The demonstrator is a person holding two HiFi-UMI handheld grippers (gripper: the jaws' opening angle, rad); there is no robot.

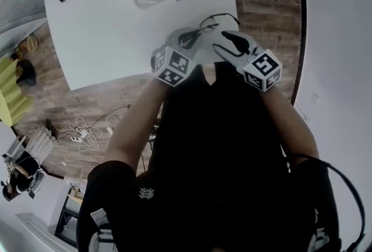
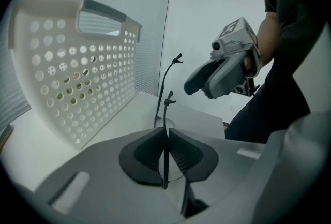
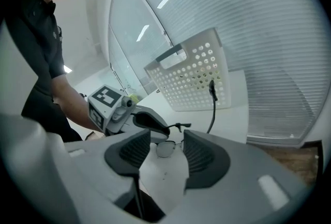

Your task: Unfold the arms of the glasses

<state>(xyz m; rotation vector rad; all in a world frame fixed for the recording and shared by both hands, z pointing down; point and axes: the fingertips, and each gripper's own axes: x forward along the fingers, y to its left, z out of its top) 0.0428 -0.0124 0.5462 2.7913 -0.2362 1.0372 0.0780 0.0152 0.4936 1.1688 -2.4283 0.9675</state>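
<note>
Our left claw (image 2: 166, 134) is almost shut, pinching the glasses (image 2: 166, 114) edge-on by the frame, above the bench (image 2: 129, 114) on the near side of the white perforated basket (image 2: 67, 78). Our right claw (image 3: 166, 135) stands open and empty, facing the lenses. 1 temple arm (image 3: 212, 106) rises nearly upright toward the basket, and we judge it closest to that right claw.

Both forearms (image 1: 136, 123) are being stretched forward from the torso, converging toward each other. The left gripper (image 1: 189, 40) is being pointed forward and down, its jaws being pressed almost together on a thin black part of the glasses (image 2: 165, 130). The right gripper (image 1: 228, 41) is being held just beside it, angled inward, its jaws being held apart with nothing gripped between the pads.
</note>
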